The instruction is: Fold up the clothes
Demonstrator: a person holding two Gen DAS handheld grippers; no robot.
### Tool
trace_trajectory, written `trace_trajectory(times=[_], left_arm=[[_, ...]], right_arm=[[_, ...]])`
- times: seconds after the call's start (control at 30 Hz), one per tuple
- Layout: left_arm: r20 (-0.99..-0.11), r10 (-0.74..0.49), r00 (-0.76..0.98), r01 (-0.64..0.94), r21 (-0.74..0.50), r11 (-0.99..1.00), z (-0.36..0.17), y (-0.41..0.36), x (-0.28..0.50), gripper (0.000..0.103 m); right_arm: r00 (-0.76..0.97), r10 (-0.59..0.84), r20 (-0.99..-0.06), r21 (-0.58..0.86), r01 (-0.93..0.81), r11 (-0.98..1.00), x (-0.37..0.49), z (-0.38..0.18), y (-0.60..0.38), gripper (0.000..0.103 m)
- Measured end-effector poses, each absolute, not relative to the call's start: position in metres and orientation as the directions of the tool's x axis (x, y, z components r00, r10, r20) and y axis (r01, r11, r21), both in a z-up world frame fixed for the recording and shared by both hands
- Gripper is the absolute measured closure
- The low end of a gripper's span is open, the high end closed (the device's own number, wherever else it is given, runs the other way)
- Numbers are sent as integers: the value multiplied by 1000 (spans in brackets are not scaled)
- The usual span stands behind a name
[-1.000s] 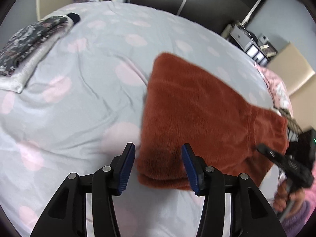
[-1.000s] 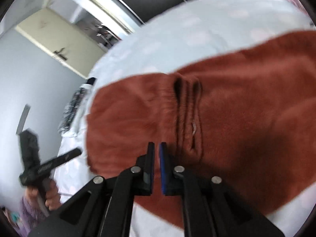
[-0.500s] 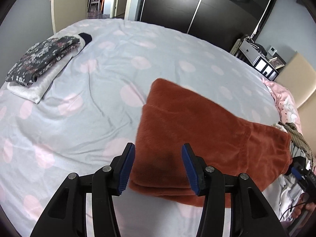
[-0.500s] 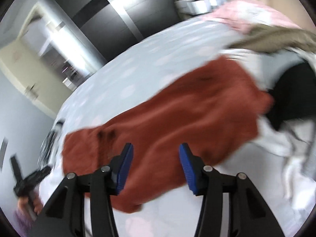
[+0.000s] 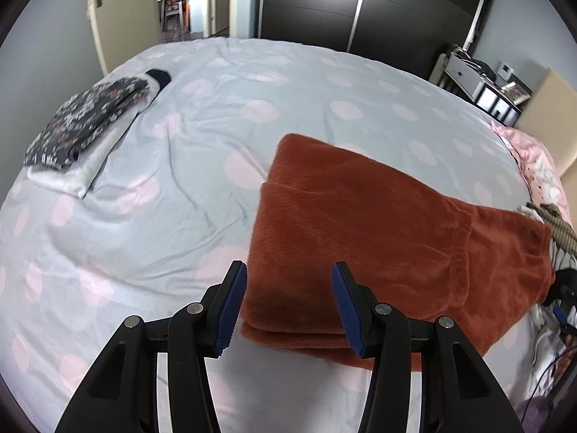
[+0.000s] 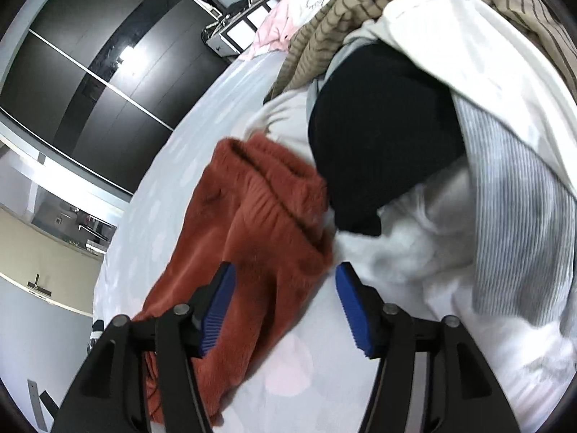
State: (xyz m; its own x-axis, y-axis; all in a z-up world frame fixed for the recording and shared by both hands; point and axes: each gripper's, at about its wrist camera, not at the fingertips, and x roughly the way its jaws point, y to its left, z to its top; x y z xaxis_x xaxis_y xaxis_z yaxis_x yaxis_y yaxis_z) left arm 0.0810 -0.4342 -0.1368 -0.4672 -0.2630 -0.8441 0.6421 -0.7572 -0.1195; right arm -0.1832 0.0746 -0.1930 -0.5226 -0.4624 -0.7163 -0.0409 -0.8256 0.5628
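The rust-red fleece trousers (image 5: 360,238) are laid folded on the bed (image 5: 216,115), on the grey cover with pink dots, with the doubled fold edge near the left claw (image 5: 288,306) and the elastic waistband (image 6: 285,187) at the right end, where it touches the heap of unfolded laundry (image 6: 450,180). The left claw is seen held half open above the fold edge, nothing between its blue pads, which press on nothing. The jaws of the right claw (image 6: 285,310) are opening; the waistband corner appears between them in the right wrist view, but no pad is seen pressing on it, so the trousers are judged to be released. The main risk is judged to lie at that right end: the waistband is overlapped by a black garment (image 6: 378,137) of the heap, so a next grasp there could take in the wrong cloth and drag it along. The thick pile could also spring the layers apart if the next fold is made from one corner only, leaving a skewed edge. If the trousers are carried to the folded stack (image 5: 86,133) at the far left, topped by a dark floral piece, a loose grip on one layer could let the bundle unroll.
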Motion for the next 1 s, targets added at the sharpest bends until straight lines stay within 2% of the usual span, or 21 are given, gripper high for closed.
trace_trajectory(times=[0.13, 0.37, 0.43, 0.57, 0.73, 0.8, 0.9, 1.0], left_arm=[[-856, -258, -449, 671, -132, -730, -144, -450, 84, 52], [-861, -255, -441, 663, -121, -738, -149, -452, 81, 52], [-859, -260, -440, 657, -111, -746, -149, -449, 81, 52], [-854, -251, -456, 644, -122, -755, -147, -447, 85, 52], [-855, -233, -464, 641, -141, -755, -149, -450, 88, 52], [-856, -222, -467, 642, -155, -751, -150, -452, 88, 52], [-858, -213, -468, 641, -164, -750, -153, -456, 86, 52], [-863, -206, -461, 636, -160, -754, -158, -458, 81, 52]], right_arm=[[-532, -431, -729, 524, -29, -851, -192, -193, 74, 41], [-484, -494, -722, 602, -89, -793, -200, -212, 88, 40], [-494, -501, -711, 624, -114, -773, -200, -216, 93, 28], [-501, -550, -669, 674, -95, -733, -207, -219, 89, 26], [-473, -481, -738, 576, -72, -814, -223, -226, 68, 26], [-468, -481, -741, 578, -81, -812, -230, -234, 65, 26], [-490, -485, -725, 592, -83, -801, -237, -238, 67, 28], [-516, -481, -709, 595, -73, -800, -240, -236, 70, 46]])
